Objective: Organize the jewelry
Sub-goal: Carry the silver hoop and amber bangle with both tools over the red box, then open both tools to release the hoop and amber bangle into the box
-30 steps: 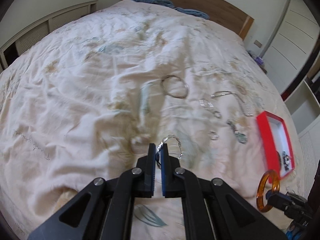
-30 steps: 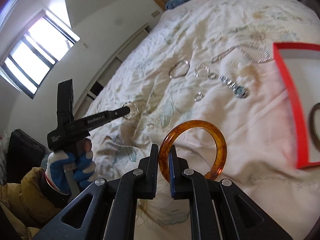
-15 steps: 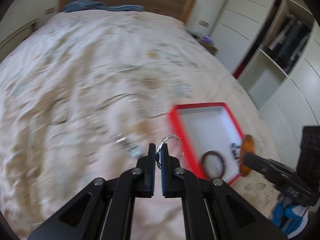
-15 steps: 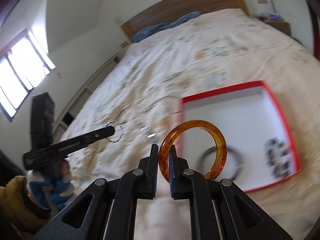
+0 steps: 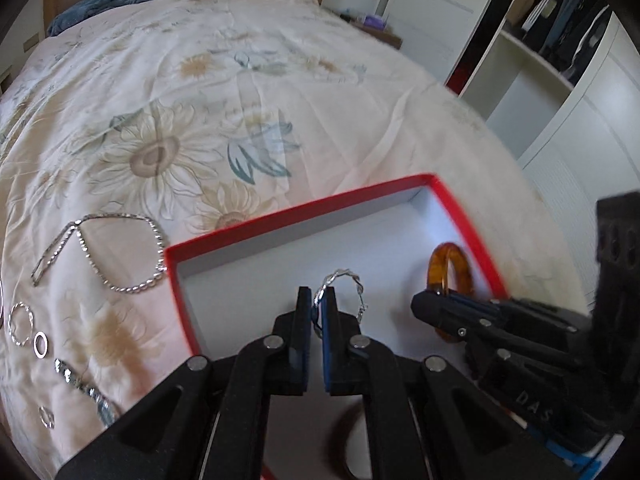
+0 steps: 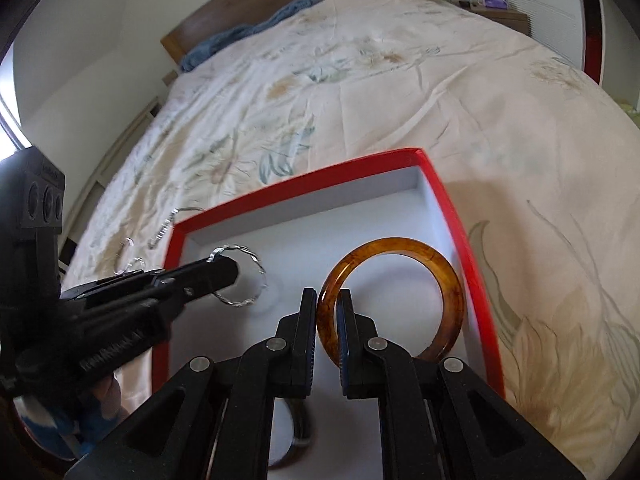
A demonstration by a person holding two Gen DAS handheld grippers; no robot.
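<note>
A red box (image 5: 304,210) with a white inside lies on the flowered bedspread; it also shows in the right wrist view (image 6: 448,204). My left gripper (image 5: 318,300) is shut on a twisted silver bracelet (image 5: 345,275) and holds it over the box; the bracelet also shows in the right wrist view (image 6: 256,266). My right gripper (image 6: 328,304) is shut on an amber bangle (image 6: 448,272), held upright over the box's right side; the bangle also shows in the left wrist view (image 5: 440,268). A dark bangle (image 5: 342,436) lies in the box, partly hidden by the fingers.
Loose jewelry lies on the bedspread left of the box: a silver chain necklace (image 5: 96,272), two small hoops (image 5: 22,324), a beaded bracelet (image 5: 84,388) and a ring (image 5: 46,416). A wooden headboard (image 6: 280,4) and white wardrobes (image 5: 560,80) stand beyond the bed.
Both grippers have moved right from the loose jewelry to above the red box, each keeping its piece. The box now fills the near view.
</note>
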